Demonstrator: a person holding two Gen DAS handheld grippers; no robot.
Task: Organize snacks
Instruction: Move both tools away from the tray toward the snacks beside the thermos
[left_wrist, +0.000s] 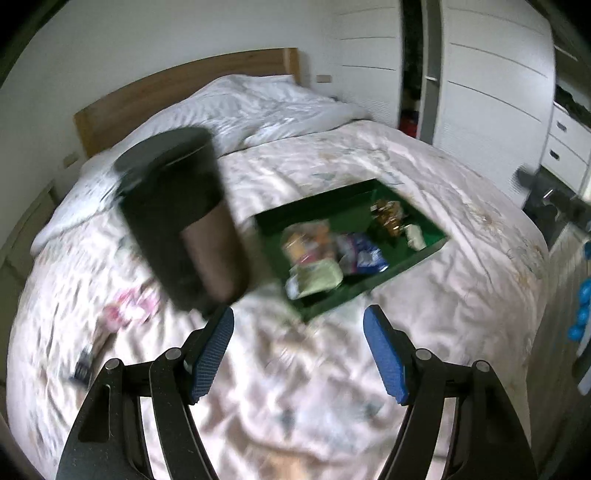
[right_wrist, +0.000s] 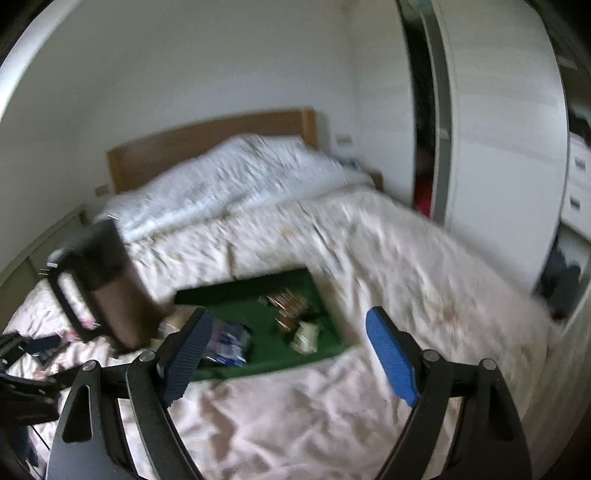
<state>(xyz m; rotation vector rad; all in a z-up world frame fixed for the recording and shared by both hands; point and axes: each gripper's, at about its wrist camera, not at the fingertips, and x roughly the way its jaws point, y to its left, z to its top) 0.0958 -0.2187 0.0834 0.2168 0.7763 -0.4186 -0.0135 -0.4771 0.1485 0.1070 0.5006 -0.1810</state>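
Bed (left_wrist: 424, 192) fills most of both views, covered by a wrinkled pale floral quilt, white duvet bunched toward the wooden headboard (left_wrist: 184, 79) at upper left. White wardrobe (left_wrist: 491, 85) along the right edge of the frame, one door ajar. Green tray (left_wrist: 402, 266) sits on the quilt right of centre in the left wrist view and centre-low in the right wrist view; snacks lie inside it: a yellowish bag (left_wrist: 303, 240), a blue and white packet (left_wrist: 362, 254), a pale green packet (left_wrist: 317, 277), gold-wrapped pieces (left_wrist: 388, 218), a small white item (left_wrist: 415, 236). Dark cylindrical jug (left_wrist: 184, 221) with a handle is left of the tray, blurred; support unclear. Pink packet (left_wrist: 129, 306) lies on the quilt at lower left, outside the tray. Left hand-held gripper (left_wrist: 299, 349) at bottom centre, blue pads spread apart, nothing between them. Right hand-held gripper (right_wrist: 288, 356) likewise spread and empty, above the near tray edge. Heavy motion blur throughout.
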